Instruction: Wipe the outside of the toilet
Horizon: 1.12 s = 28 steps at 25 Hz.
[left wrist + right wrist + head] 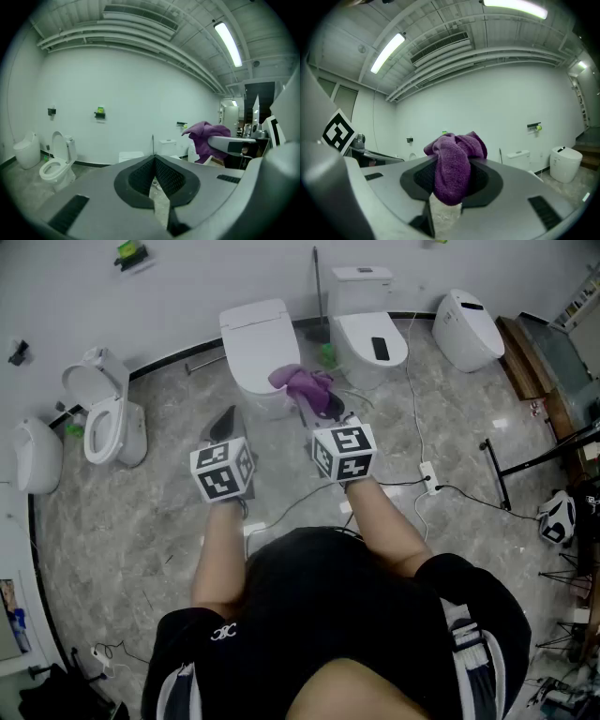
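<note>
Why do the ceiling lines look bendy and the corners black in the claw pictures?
Left gripper view: the wide-angle lens bows the white ceiling pipes and blackens the corners; the long ceiling strip light glares white. Right gripper view: same bending, yet the purple fuzzy cloth looks sharp. Head view: the black skirting strip curves too.

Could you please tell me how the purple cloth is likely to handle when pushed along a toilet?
The cloth droops in folds from the right gripper, so it is probably floppy and will likely bunch. Its looped pile looks grippy, unlikely to slip.
</note>
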Each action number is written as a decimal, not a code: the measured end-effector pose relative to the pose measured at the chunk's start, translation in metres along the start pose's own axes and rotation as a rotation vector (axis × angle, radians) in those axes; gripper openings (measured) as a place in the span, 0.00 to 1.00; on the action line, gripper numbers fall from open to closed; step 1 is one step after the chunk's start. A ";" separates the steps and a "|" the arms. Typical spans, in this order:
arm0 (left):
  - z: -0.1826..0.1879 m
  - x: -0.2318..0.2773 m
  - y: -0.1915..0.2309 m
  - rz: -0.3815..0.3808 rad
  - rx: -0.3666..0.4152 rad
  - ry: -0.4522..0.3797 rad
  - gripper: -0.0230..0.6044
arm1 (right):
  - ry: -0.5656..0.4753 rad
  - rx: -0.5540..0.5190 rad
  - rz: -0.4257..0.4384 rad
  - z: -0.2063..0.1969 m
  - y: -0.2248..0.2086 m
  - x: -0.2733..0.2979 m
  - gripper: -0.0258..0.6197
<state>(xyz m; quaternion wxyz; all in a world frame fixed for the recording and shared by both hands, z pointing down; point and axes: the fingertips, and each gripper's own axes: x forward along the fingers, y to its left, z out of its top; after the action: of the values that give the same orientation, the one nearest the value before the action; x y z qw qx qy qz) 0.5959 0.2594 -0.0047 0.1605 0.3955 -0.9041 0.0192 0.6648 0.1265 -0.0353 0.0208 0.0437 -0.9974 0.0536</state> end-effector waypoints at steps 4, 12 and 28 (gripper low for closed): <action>-0.001 0.001 0.004 -0.013 0.004 0.007 0.05 | -0.011 -0.001 0.005 0.002 0.008 0.004 0.23; -0.008 -0.002 0.028 -0.022 0.006 0.031 0.05 | -0.044 0.023 -0.036 0.001 0.024 0.015 0.24; -0.026 -0.028 0.099 -0.100 0.023 0.047 0.05 | -0.039 0.028 -0.094 -0.023 0.107 0.046 0.24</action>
<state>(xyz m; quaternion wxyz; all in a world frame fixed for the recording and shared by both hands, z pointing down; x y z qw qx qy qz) 0.5492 0.3519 0.0200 0.1779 0.4417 -0.8788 0.0310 0.6107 0.2307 -0.0214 0.0034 0.0921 -0.9936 0.0657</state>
